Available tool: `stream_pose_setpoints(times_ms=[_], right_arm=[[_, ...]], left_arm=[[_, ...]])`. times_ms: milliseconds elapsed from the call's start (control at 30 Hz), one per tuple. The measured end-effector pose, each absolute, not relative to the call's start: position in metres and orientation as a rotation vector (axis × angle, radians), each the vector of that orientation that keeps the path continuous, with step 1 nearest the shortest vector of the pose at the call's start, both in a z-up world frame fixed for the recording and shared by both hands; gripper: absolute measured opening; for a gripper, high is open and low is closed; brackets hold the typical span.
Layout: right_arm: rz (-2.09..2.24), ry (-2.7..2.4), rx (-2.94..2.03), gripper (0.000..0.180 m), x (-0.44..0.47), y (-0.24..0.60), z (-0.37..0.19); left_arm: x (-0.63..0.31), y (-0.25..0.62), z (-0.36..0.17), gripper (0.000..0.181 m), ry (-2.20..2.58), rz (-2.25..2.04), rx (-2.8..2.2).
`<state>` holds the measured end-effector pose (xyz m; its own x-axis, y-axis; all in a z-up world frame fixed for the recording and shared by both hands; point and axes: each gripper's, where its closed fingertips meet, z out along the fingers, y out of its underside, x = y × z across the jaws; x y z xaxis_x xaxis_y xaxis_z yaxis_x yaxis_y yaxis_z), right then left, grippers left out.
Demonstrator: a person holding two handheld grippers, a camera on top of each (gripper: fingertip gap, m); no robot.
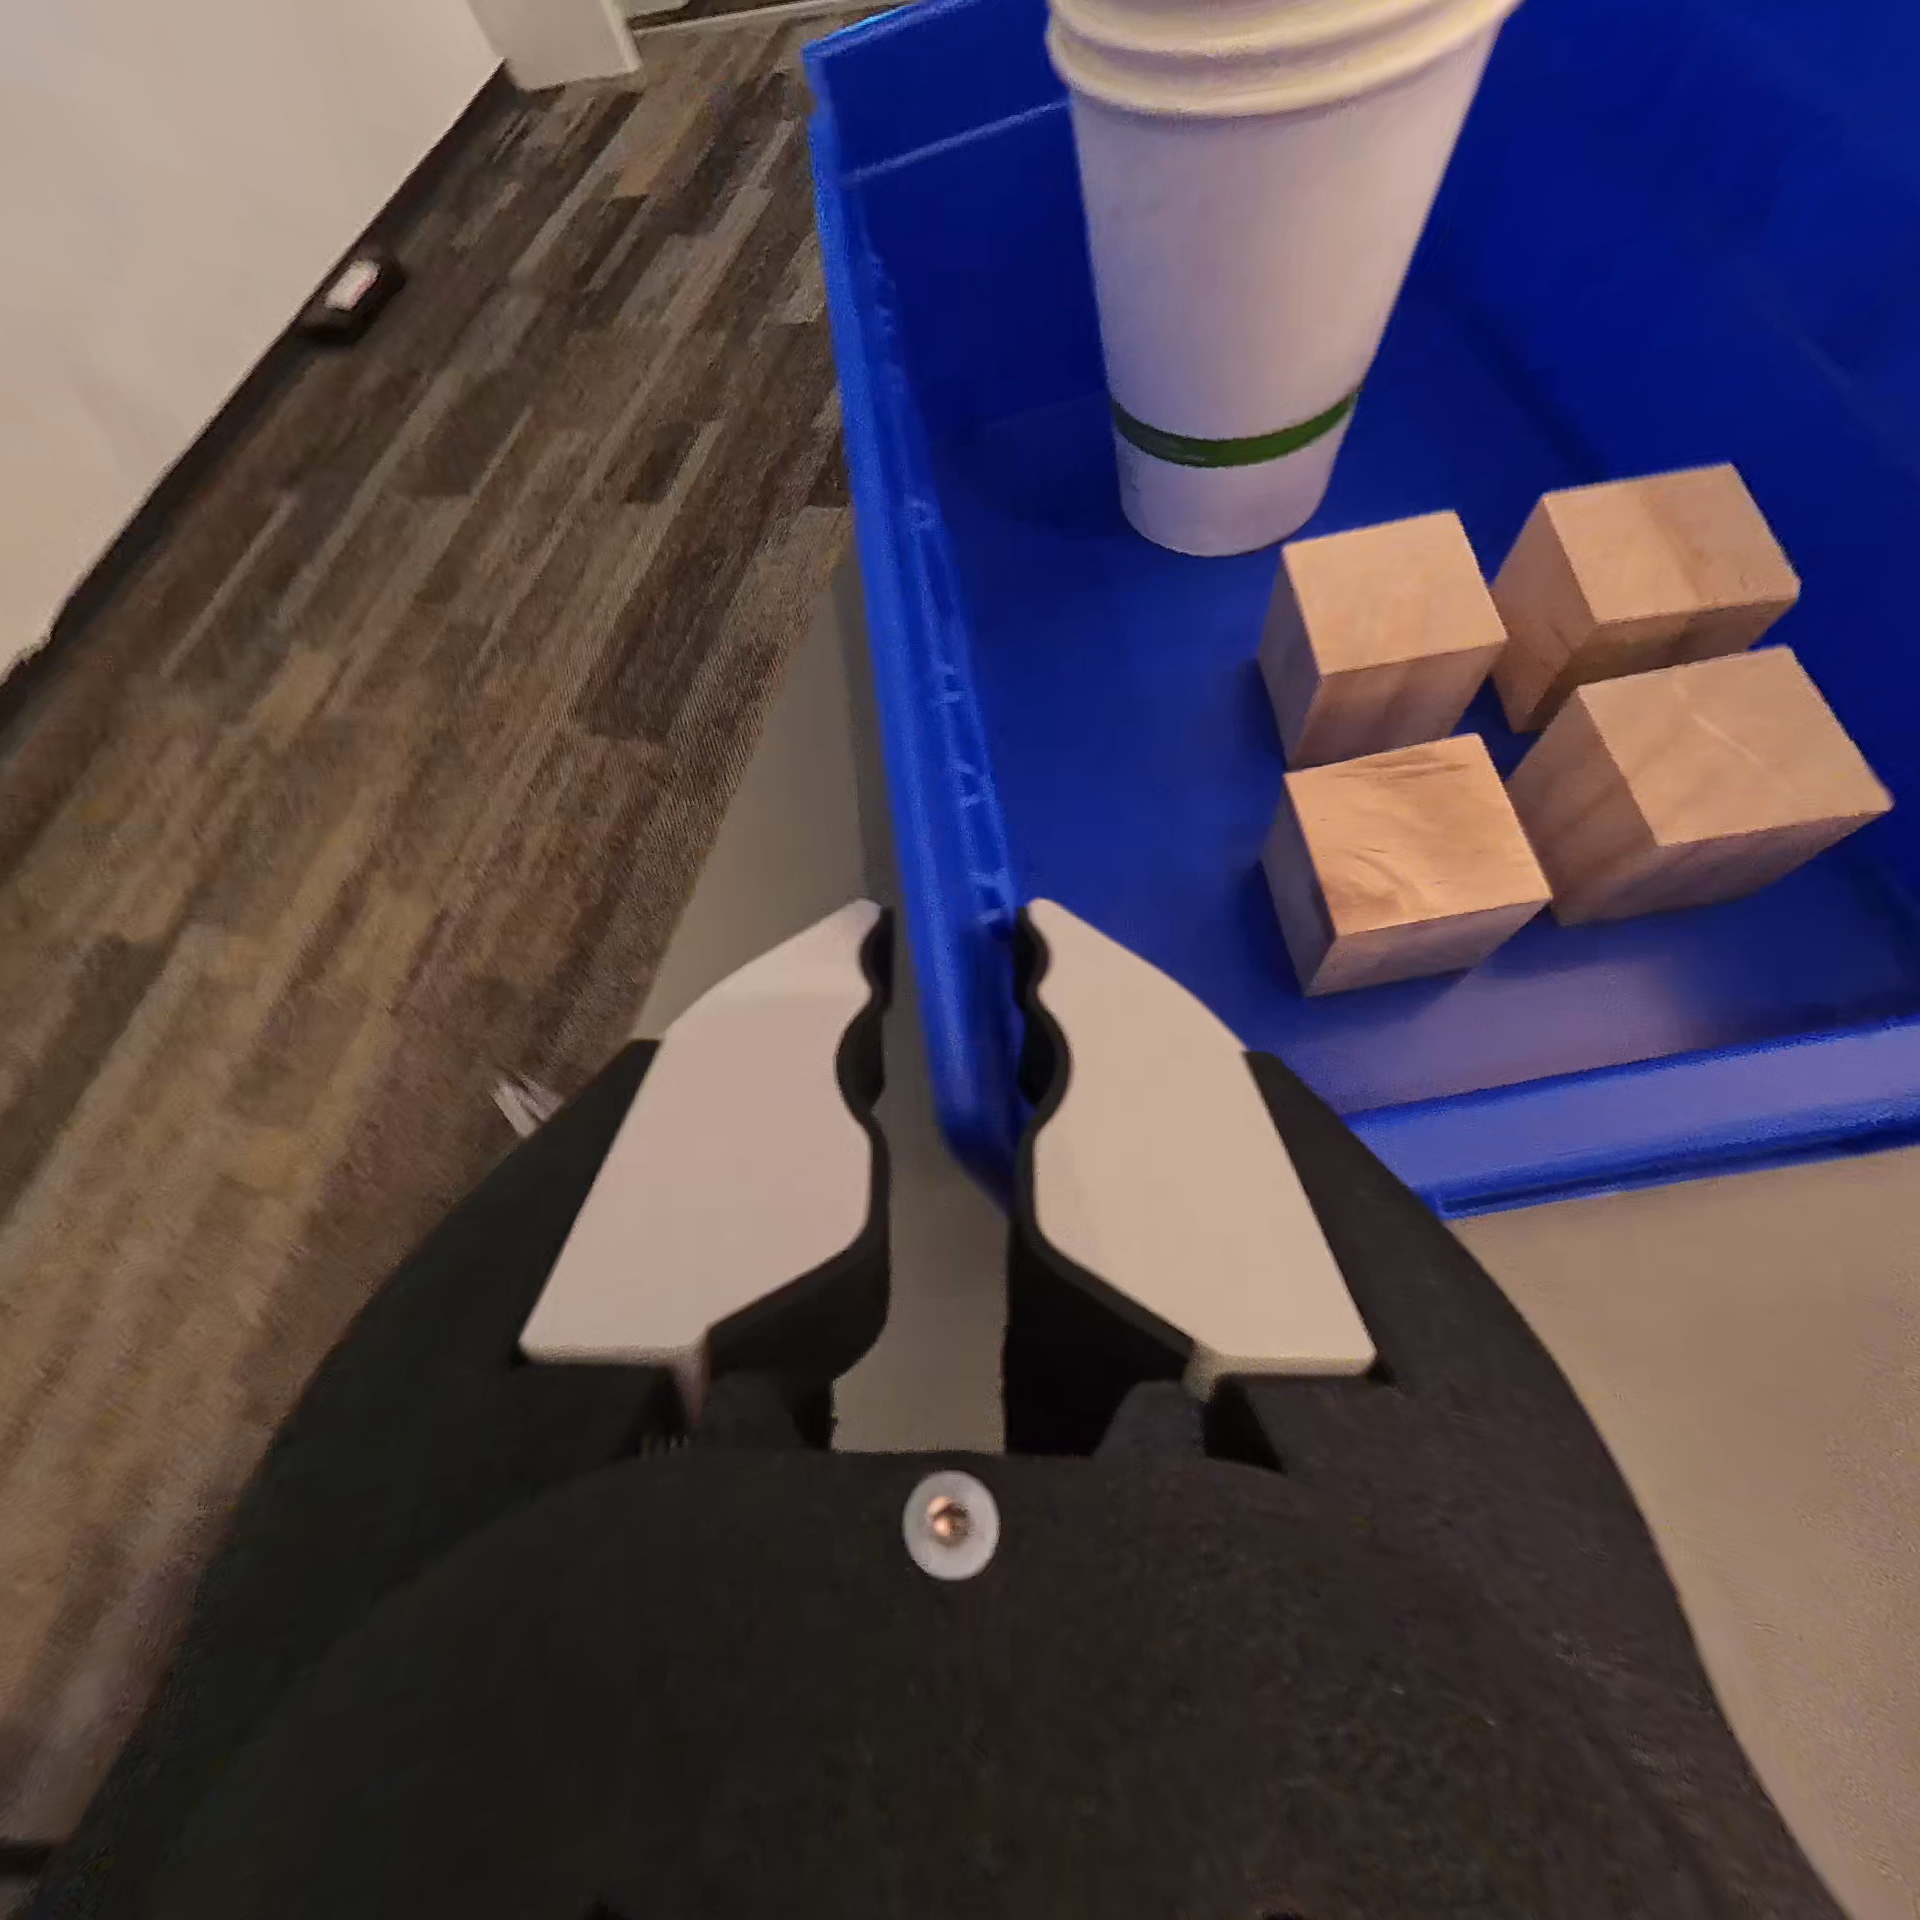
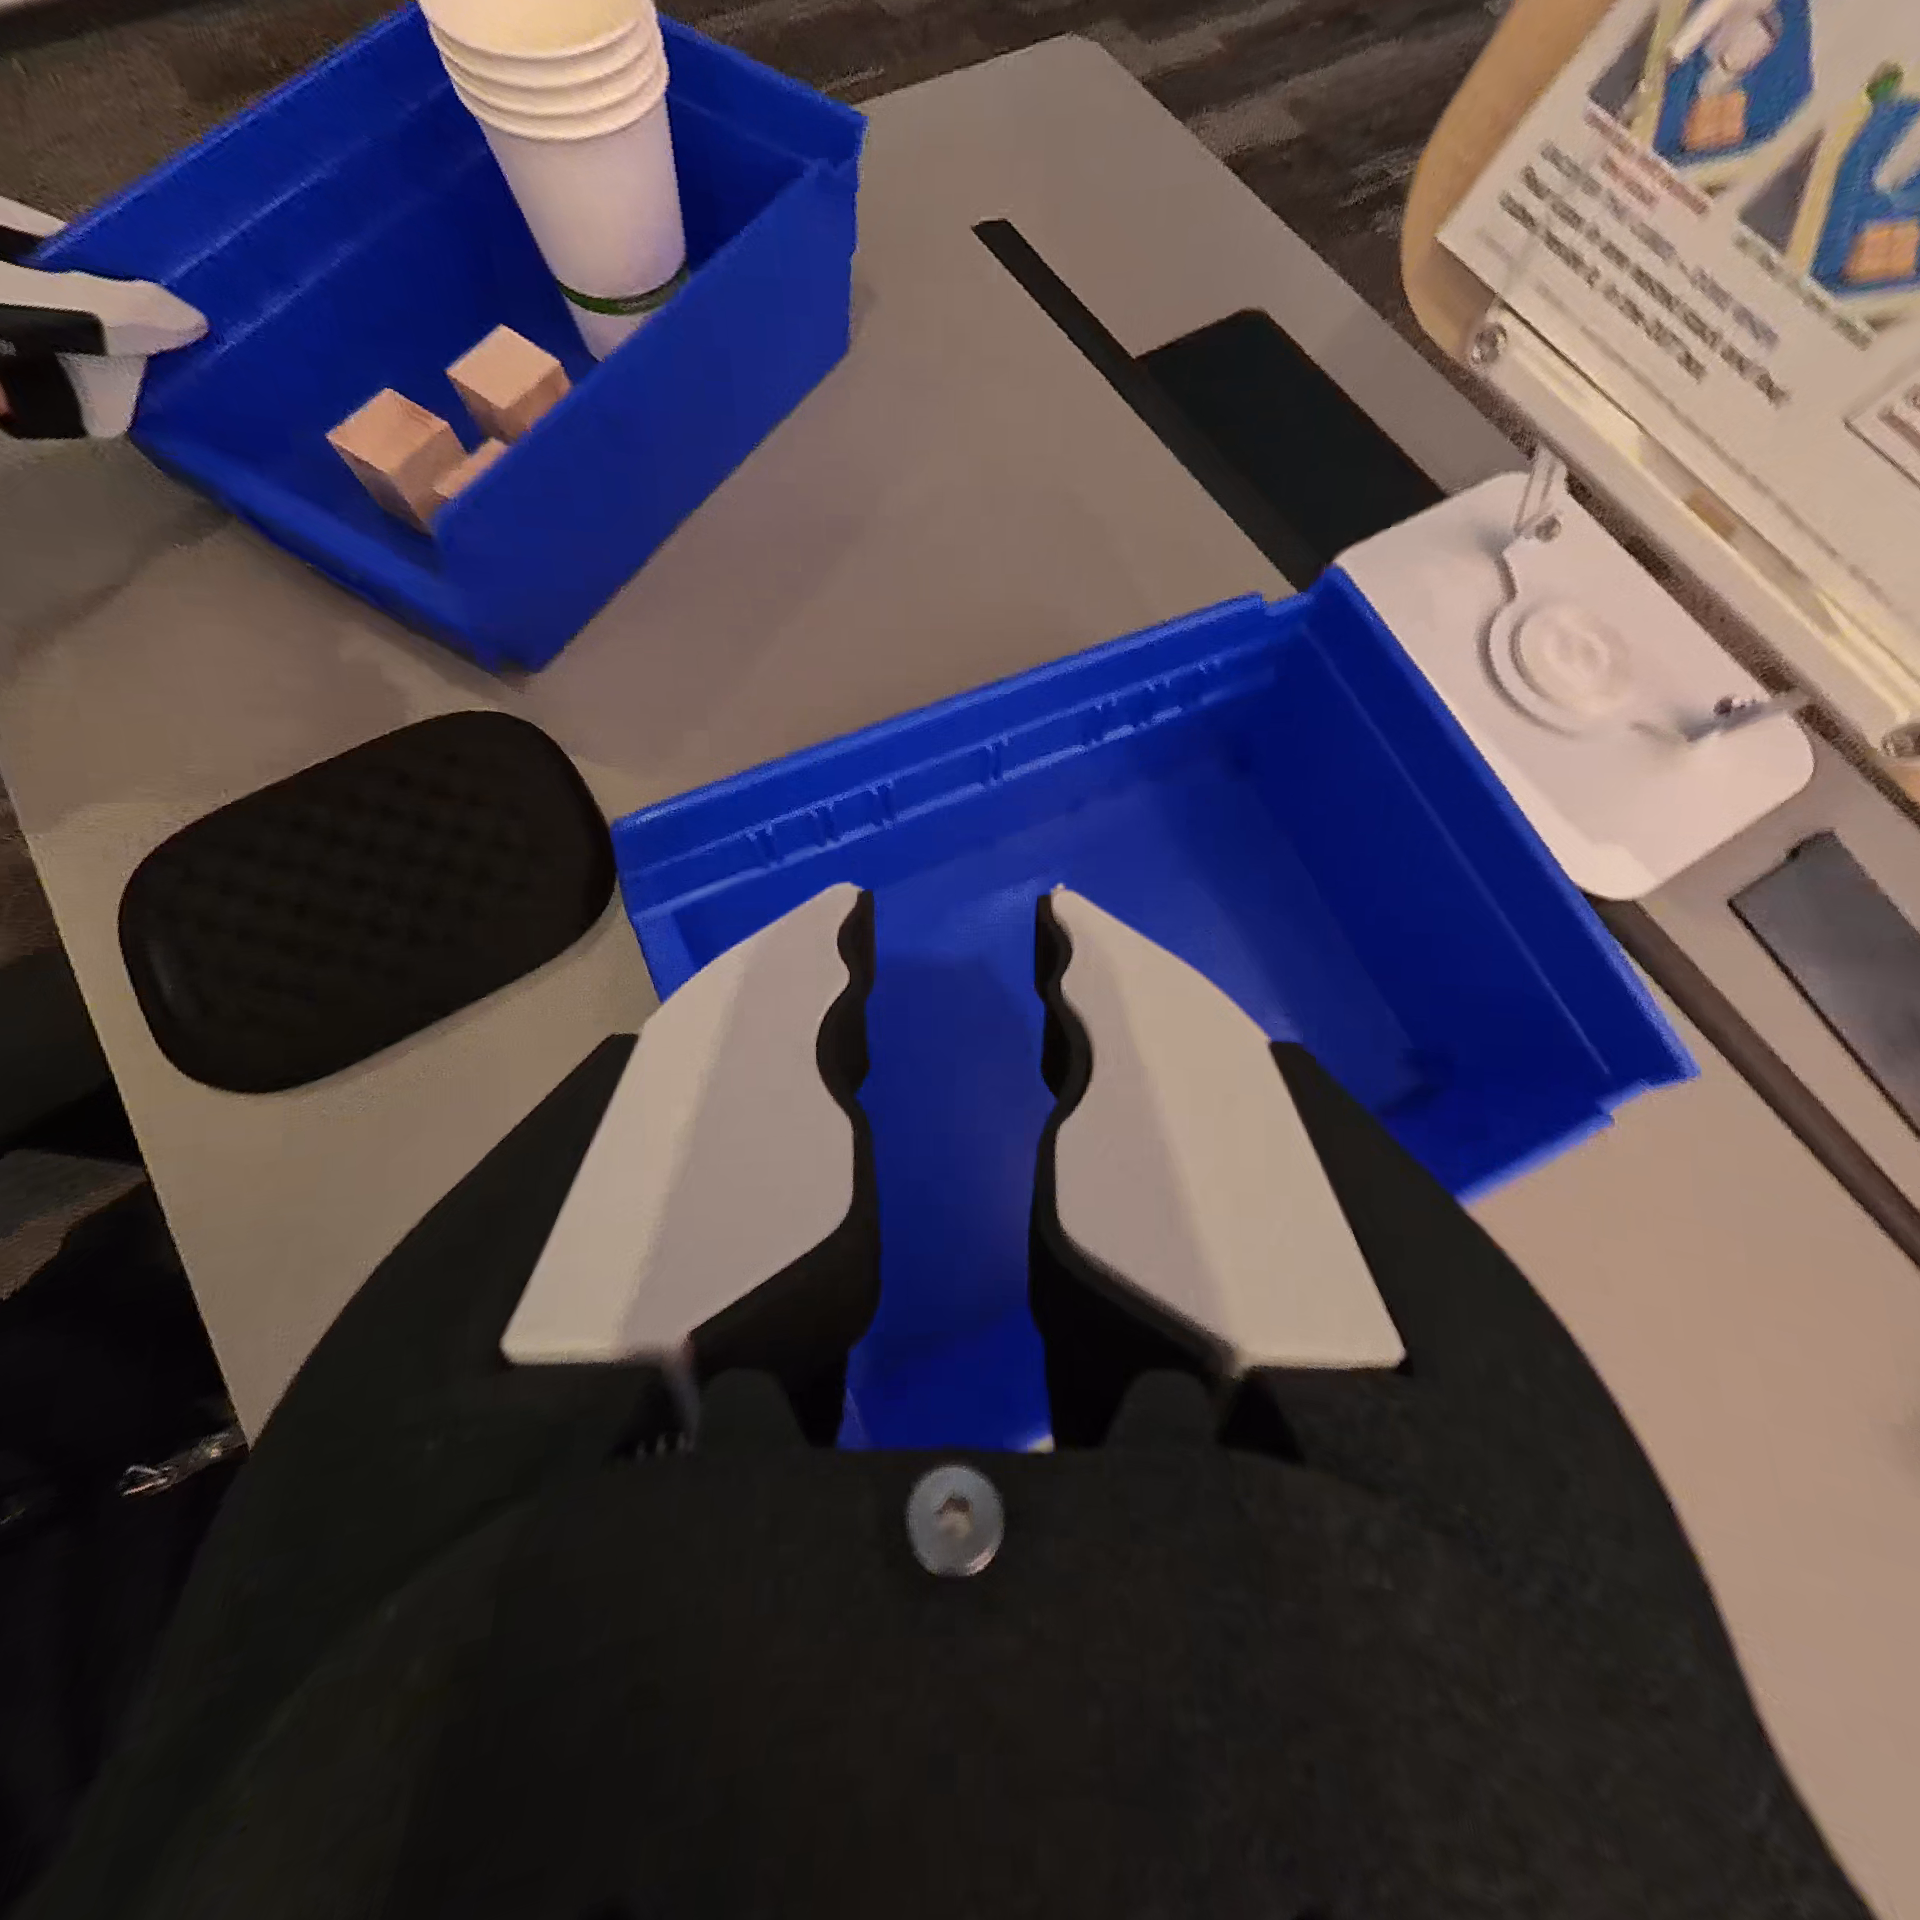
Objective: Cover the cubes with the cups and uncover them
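My left tool straddles the near corner wall of a blue bin on the grey table, jaws parted. Inside stand a stack of white paper cups and four wooden cubes, clustered just beside it.

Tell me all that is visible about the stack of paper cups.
The stack of paper cups is white, several nested, rims up, with a green band near the outermost cup's base. It stands upright on the floor of the blue bin, near a corner, beside four wooden cubes but apart from them. No gripper touches it.
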<state>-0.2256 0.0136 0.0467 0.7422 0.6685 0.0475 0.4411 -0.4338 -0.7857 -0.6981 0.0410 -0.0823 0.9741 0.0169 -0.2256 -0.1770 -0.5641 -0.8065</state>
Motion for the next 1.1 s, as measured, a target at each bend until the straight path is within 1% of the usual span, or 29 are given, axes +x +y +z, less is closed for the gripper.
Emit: stream_pose_setpoints(times_ms=[33, 100, 200, 400, 567, 700, 800, 833, 867, 900, 933, 967, 1000, 1033, 1100], right_arm=[[0.36, -0.813, -2.096, 0.03, -0.217, 0.013, 0.047], [0.407, -0.781, -2.09, 0.03, -0.204, 0.012, 0.049], [0.467, -0.753, -2.073, 0.029, -0.191, 0.013, 0.053], [0.51, -0.739, -2.039, 0.029, -0.18, 0.015, 0.06], [0.486, -0.764, -2.054, 0.029, -0.177, 0.014, 0.049], [0.461, -0.746, -2.127, 0.029, -0.171, 0.015, 0.03], [0.328, -0.582, -2.184, 0.029, -0.146, 0.02, 0.022], [0.279, -0.504, -2.189, 0.029, -0.134, 0.022, 0.022], [0.236, -0.418, -2.195, 0.029, -0.121, 0.024, 0.021], [0.194, -0.321, -2.208, 0.032, -0.107, 0.027, 0.018], [0.157, -0.226, -2.231, 0.041, -0.094, 0.028, 0.013], [0.134, -0.143, -2.268, 0.053, -0.083, 0.028, 0.005], [0.138, -0.084, -2.313, 0.062, -0.079, 0.027, -0.005], [0.166, -0.049, -2.349, 0.067, -0.08, 0.025, -0.014], [0.179, -0.002, -2.414, 0.069, -0.086, 0.023, -0.032]], left_arm=[[-0.705, 0.046, -0.082, 0.016, 0.178, 0.278, -2.159], [-0.712, 0.056, -0.082, 0.017, 0.291, 0.242, -2.171], [-0.712, 0.068, -0.084, 0.009, 0.411, 0.006, -2.177], [-0.737, 0.088, -0.084, 0.008, 0.54, -0.041, -2.18], [-0.742, 0.098, -0.084, 0.008, 0.562, -0.078, -2.178], [-0.744, 0.101, -0.084, 0.01, 0.653, -0.05, -2.151], [-0.745, 0.104, -0.083, 0.011, 0.635, -0.062, -2.147], [-0.744, 0.105, -0.08, 0.013, 0.612, -0.079, -2.128], [-0.74, 0.106, -0.074, 0.021, 0.588, -0.117, -2.089], [-0.737, 0.107, -0.065, 0.03, 0.553, -0.17, -2.04], [-0.734, 0.107, -0.055, 0.04, 0.505, -0.221, -1.987], [-0.734, 0.107, -0.044, 0.046, 0.457, -0.261, -1.932], [-0.735, 0.107, -0.033, 0.048, 0.412, -0.28, -1.88], [-0.737, 0.105, -0.025, 0.049, 0.38, -0.279, -1.837], [-0.742, 0.099, -0.016, 0.048, 0.348, -0.238, -1.788]])
